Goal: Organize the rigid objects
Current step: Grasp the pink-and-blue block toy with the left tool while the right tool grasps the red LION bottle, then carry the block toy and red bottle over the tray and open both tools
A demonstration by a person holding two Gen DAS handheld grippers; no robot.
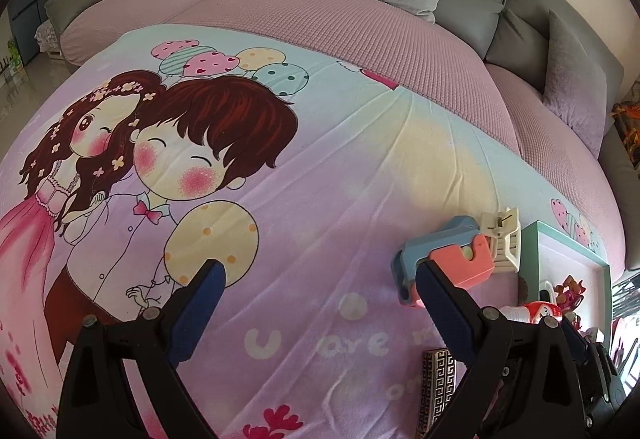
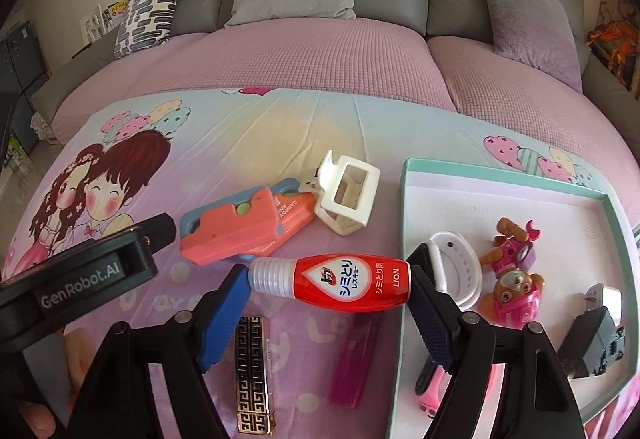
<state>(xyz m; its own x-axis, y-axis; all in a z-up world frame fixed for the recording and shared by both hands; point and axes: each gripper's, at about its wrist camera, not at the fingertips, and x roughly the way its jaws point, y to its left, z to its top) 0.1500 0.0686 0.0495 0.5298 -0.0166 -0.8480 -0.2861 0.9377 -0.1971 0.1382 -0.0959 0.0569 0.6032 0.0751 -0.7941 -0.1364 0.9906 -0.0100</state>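
A: Which way did the red bottle point?

B: It lay crosswise, its long axis running from one blue pad to the other. The ribbed clear cap met the left-hand pad and the red base met the right-hand one.

A: So the right gripper had it?

B: Yes. Its jaws stood wide, closed end to end on the bottle, which sat lifted at the fingertips with the cartoon bedspread below it.

A: What lay around those jaws?

B: Just beyond the bottle was the orange-and-blue toy, and past it, touching, the white hair claw. Beneath the jaws lay a gold-patterned lighter and a translucent pink lighter. To the right of the right-hand jaw was the teal-rimmed tray, holding a white strap, a pink toy pup and a dark adapter.

A: And the left gripper?

B: Its jaws were spread wide with nothing between them, only bedspread. The orange-and-blue toy sat just beyond its right-hand fingertip.
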